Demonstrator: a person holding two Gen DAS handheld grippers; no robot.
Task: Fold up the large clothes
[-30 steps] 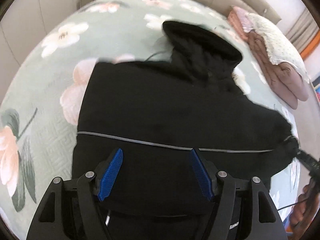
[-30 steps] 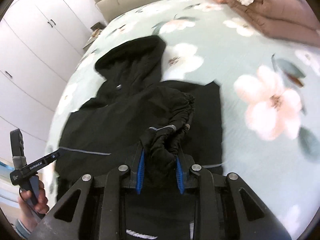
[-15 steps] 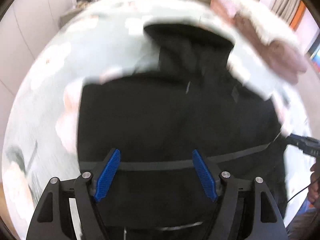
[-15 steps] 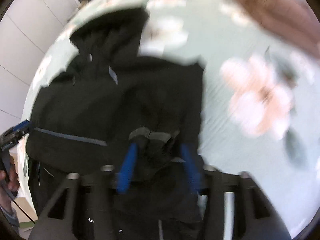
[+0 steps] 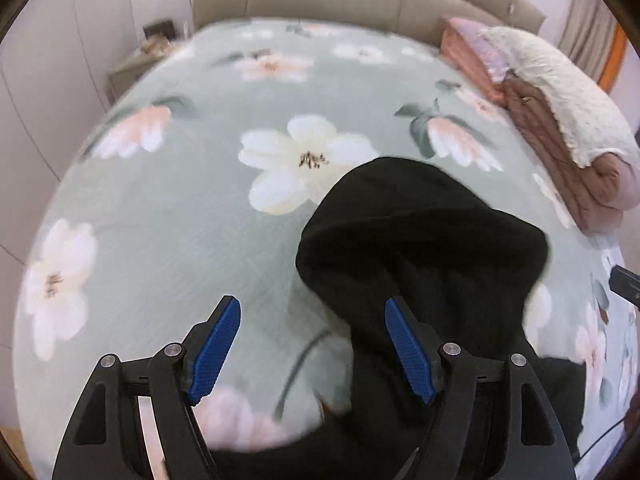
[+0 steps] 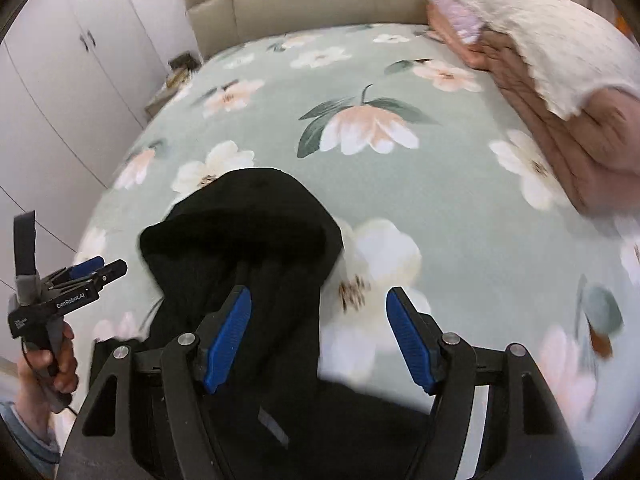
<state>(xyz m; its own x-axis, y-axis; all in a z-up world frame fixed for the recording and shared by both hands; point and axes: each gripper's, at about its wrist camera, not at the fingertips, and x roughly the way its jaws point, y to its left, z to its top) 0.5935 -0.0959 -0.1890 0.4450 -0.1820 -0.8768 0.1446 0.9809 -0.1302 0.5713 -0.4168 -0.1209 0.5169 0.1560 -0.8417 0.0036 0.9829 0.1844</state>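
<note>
Both hand-held grippers, left (image 5: 312, 344) and right (image 6: 318, 336), have let go and advanced toward the hood; each is spread, pinching nothing. Black hoodie (image 5: 424, 248) lies on the bed (image 5: 180, 216), seemingly folded. Floral cover stays open beyond the hood's edge; quilts (image 6: 560, 80) sit far right.

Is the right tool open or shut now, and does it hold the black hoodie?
Open. The right tool has its blue pads wide apart, with nothing clamped between them; the black hoodie lies loose on the bed below.
</note>
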